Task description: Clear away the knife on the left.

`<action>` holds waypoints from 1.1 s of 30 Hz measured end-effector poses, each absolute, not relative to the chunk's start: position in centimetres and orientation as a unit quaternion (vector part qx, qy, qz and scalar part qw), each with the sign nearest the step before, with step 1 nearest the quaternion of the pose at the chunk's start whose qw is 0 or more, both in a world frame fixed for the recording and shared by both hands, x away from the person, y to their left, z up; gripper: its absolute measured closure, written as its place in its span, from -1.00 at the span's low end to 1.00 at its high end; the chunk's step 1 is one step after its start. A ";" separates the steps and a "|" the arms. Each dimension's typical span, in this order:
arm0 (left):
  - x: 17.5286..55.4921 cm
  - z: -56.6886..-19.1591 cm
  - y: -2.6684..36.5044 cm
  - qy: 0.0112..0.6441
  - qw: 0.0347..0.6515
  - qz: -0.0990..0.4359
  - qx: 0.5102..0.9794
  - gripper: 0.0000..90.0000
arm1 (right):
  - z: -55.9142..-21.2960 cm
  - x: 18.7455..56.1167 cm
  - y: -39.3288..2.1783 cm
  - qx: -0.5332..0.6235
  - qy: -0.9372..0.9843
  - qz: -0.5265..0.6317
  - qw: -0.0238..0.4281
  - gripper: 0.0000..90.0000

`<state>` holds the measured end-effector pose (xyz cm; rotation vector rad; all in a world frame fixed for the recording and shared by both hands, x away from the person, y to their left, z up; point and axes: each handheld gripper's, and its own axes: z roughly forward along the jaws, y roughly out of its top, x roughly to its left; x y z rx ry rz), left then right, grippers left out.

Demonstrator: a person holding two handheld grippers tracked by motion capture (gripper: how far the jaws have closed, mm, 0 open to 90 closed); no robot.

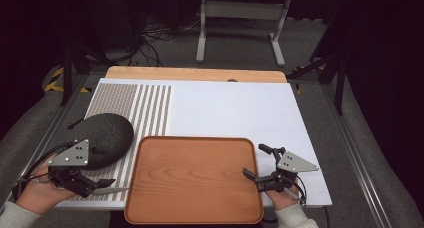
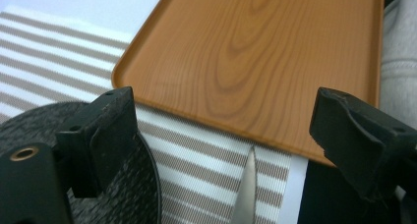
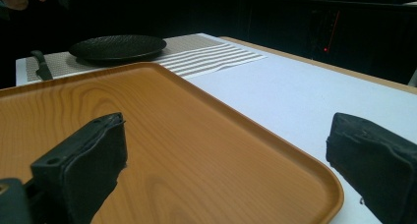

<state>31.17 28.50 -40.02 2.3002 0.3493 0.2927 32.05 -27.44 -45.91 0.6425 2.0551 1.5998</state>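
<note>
At the desk's left edge the left gripper point(image 1: 102, 184) hovers, jaws apart, beside a dark textured round plate point(image 1: 104, 138) on the striped woven placemat point(image 1: 145, 105) — a silvery blade tip point(image 2: 247, 192) below is cut off. The orange wood-grain tray point(image 1: 195, 178) overhangs the near edge; the right gripper point(image 1: 256, 163) spans its right rim, jaws apart.
</note>
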 end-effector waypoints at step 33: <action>32.1 -42.2 31.8 0.119 0.234 0.037 0.964 -0.36 | -46.1 32.1 -27.3 0.233 0.747 0.580 0.225 -0.94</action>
